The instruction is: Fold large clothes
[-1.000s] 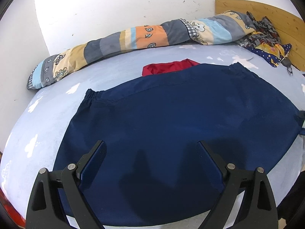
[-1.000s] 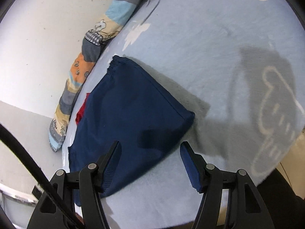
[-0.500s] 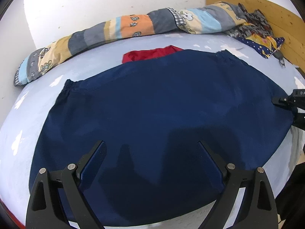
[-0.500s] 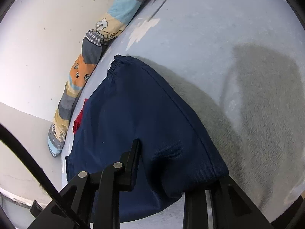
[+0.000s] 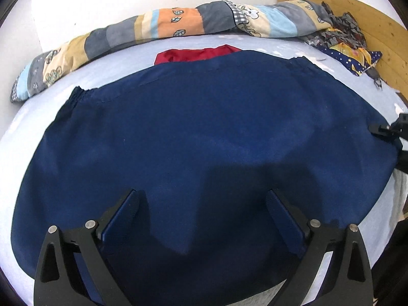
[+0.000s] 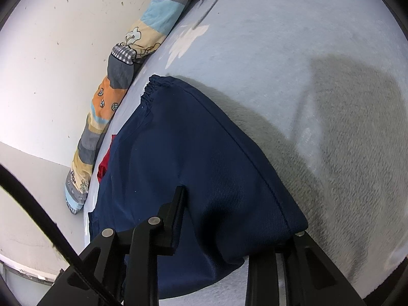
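Observation:
A large navy blue garment [image 5: 204,140] lies spread flat on the light blue bed, elastic waistband at the far edge. My left gripper [image 5: 202,204] is open just above its near middle, holding nothing. In the right wrist view the garment's near corner [image 6: 229,204] sits between the jaws of my right gripper [image 6: 237,219]; the left finger [image 6: 176,219] lies on top of the cloth and the right finger is under the corner's edge. The jaws are still wide, not clamped. The right gripper also shows at the left wrist view's right edge [image 5: 390,130].
A red cloth [image 5: 196,53] peeks out behind the garment. A long patchwork bolster [image 5: 165,25] lies along the white wall. A patterned bundle [image 5: 344,40] rests by the wooden headboard [image 5: 382,30]. Bed sheet [image 6: 306,63] stretches right of the garment.
My right gripper moved forward and down onto the garment's corner, so the cloth now lies between its fingers. The left gripper drifted slightly over the garment and stayed open.

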